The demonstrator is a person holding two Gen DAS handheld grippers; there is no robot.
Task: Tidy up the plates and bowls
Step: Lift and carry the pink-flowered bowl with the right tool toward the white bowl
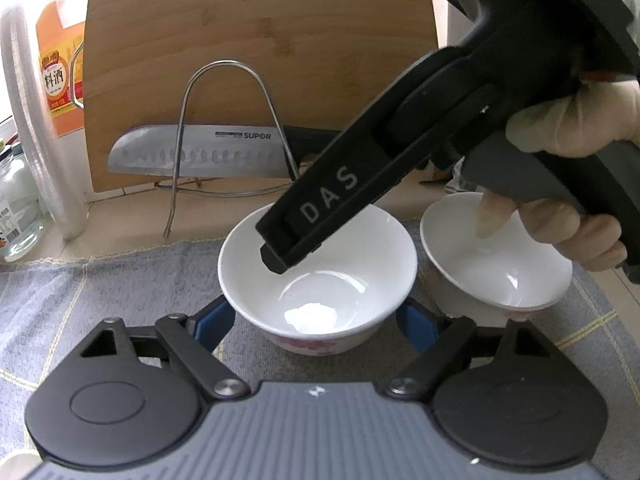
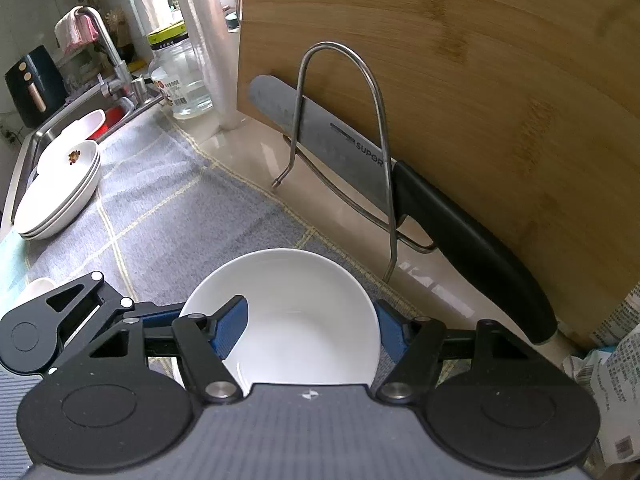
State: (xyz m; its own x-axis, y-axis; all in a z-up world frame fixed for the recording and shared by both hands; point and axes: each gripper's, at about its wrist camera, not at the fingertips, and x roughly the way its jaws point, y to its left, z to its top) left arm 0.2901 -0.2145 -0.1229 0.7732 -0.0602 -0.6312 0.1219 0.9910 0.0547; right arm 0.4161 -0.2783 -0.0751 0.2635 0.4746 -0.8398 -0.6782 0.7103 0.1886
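Left wrist view is showing the left gripper (image 1: 316, 308) pointing downward, its blue pads (image 1: 218, 318) pressing on opposite sides of the first bowl (image 1: 316, 280) and holding it. This white bowl is sitting on the grey cloth (image 1: 100, 300), directly in front of the cutting board (image 1: 260, 40).

A gloved hand (image 1: 568, 128) is holding the right gripper (image 2: 310, 304) and angling it steeply down over the same bowl. Its jaws are standing wide apart and gripping nothing. One pad (image 2: 230, 328) is hanging inside the bowl, and the other is sitting just outside the rim.

Two bowls are showing – the second bowl (image 1: 496, 264) is resting beside the first, further along the board's front and under the gloved fingers.

Three plates (image 2: 60, 196) are lying stacked well off to the board's left, at the cloth's far end by the sink (image 2: 24, 148). One knife (image 2: 320, 136) and one wire rack (image 2: 340, 52) are leaning against the board's face. One orange bottle (image 1: 56, 60) and one glass jar (image 2: 180, 80) are standing past its left edge.

A strip of bare counter (image 2: 248, 152) is running between the board's foot and the cloth's hem. Between the bowls and the plates, the cloth is lying open.
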